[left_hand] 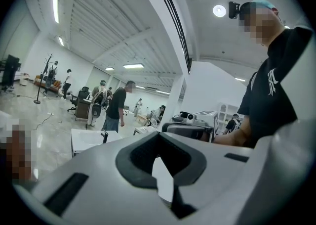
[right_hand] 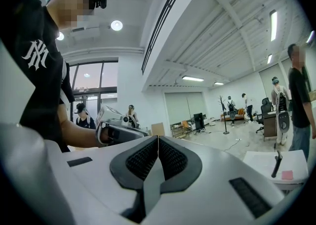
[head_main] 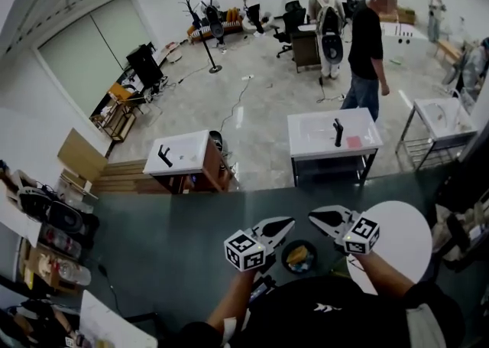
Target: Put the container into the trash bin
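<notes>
**Over the dark green surface: bin below, both claws shut**

Past the dark green surface (head_main: pixel 168 247) there's open floor with a white sink stand (head_main: pixel 334 134) and a second one (head_main: pixel 183 157) to its left, each with a black faucet. A person in a black shirt (head_main: pixel 367 40) stands beyond them, and more people are further back. A round white tabletop (head_main: pixel 401 243) sits just right of the right claw (head_main: pixel 313 216). The small dark trash bin (head_main: pixel 284 257) shows in the head view between the two claws and just below them. A yellowish thing that looks like the container (head_main: pixel 298 255) is lying inside it. The left claw (head_main: pixel 289 222) and the right one point level with their tips near each other, clear of the bin. Both are closed tight, pads together, gripping nothing.
</notes>
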{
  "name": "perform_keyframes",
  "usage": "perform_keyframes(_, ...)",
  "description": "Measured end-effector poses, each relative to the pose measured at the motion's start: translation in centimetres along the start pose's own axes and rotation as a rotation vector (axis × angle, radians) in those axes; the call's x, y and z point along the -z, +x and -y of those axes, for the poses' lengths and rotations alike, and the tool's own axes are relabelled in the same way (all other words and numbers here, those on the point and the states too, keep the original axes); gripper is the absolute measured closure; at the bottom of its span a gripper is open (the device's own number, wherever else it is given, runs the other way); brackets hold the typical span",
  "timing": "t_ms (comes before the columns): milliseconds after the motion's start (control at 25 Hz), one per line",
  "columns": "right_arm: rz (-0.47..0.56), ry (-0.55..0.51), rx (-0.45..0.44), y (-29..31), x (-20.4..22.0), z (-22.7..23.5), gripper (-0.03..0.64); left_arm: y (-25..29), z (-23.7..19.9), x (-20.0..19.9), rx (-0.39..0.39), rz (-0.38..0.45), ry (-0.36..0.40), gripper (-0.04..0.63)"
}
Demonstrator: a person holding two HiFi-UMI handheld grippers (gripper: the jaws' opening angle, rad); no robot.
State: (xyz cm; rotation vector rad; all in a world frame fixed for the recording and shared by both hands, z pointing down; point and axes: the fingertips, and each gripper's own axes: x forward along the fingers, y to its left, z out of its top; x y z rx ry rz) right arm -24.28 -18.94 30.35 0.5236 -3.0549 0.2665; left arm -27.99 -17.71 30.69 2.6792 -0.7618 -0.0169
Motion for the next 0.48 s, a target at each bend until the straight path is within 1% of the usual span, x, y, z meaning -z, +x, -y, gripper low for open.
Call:
perform_keyframes(240, -0.008, -0.005, -0.040, 1.1, -0.1, -0.7, 0.580, -1.0, -0.3, -0.6, -0.031, 0.024, 0.009, 0.592)
perform_keyframes(480, -0.013, 0.001, -0.046, 2.1, 0.1, -0.6, 0.580, -1.9, -1.2, -0.9, -0.043, 0.041, 0.010, 0.591)
